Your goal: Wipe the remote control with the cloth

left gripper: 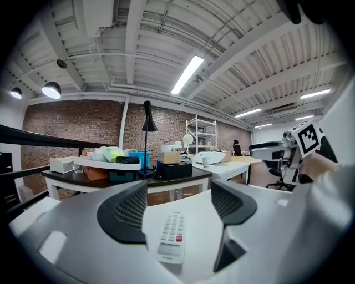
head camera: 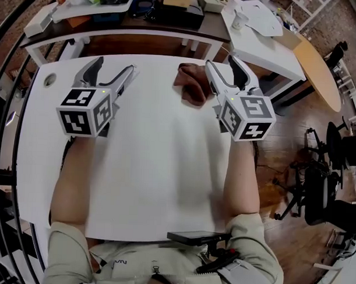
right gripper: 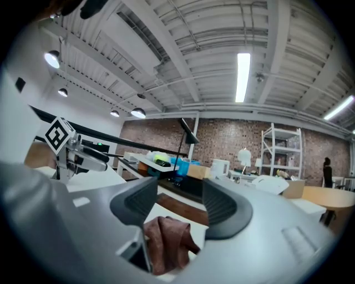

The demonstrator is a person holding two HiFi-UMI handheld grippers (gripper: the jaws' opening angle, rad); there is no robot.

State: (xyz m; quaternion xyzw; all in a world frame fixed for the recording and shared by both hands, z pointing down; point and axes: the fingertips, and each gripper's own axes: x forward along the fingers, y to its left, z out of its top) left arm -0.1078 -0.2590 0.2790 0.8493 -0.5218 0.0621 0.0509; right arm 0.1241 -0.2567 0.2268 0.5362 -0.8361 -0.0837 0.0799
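Fingers (left gripper: 127, 213) open on both — left gripper (left gripper: 177, 197) straddles the remote control (left gripper: 172, 236), right gripper (right gripper: 178, 204) straddles the cloth (right gripper: 166, 241).

The slim white remote (left gripper: 172, 237) lies flat, buttons up, on the white table (head camera: 153, 184). The reddish-brown cloth (head camera: 190, 85) sits crumpled near the table's far edge, well apart.

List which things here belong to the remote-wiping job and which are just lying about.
Job: remote control, on the white table between the open jaws of the left gripper; brown cloth, crumpled between the open jaws of the right gripper, not gripped.
Lying about: black desk lamp; cardboard box; cluttered white tray; dark flat device at the table's near edge.
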